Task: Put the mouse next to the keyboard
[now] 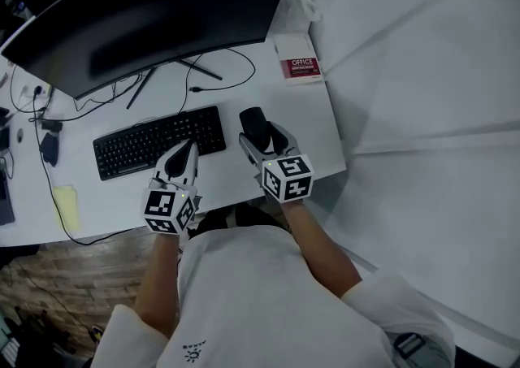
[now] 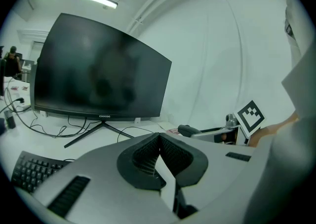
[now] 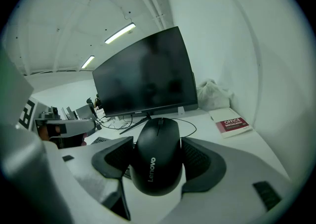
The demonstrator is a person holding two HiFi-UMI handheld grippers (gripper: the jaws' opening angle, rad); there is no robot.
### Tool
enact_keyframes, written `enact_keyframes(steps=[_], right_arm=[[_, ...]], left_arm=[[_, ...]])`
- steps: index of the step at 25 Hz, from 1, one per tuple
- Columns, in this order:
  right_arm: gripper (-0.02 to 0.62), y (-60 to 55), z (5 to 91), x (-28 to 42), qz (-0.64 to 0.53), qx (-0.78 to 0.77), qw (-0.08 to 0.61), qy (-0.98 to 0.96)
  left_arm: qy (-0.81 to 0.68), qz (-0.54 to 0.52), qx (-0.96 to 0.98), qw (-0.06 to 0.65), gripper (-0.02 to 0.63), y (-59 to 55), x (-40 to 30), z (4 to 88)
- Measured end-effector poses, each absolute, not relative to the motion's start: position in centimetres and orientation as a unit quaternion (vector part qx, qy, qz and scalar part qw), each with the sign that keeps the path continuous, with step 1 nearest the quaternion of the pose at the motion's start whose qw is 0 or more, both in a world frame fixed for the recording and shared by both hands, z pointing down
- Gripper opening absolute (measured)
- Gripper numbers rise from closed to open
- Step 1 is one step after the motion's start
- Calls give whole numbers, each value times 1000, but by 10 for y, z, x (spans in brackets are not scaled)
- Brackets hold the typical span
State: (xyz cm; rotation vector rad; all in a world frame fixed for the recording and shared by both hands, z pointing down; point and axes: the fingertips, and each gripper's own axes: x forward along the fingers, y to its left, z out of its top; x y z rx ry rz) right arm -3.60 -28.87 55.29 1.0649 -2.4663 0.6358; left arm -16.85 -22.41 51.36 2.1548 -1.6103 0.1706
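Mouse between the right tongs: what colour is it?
Black mouse with pale lettering; clearest in the right gripper view.

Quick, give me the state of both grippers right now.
Left gripper: closed, jaws together, nothing between them.
Right gripper: closed on the mouse.

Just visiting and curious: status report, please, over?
Right gripper shut on mouse, just right of keyboard. Left gripper shut, empty. Nothing blocking.
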Motion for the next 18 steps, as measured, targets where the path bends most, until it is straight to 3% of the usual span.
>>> enact_keyframes(steps=[18], right_arm=[[311,-305,646,-42,241,408,259,-842]], left_arm=[[-580,88,771,246,6,-241,-163,556]])
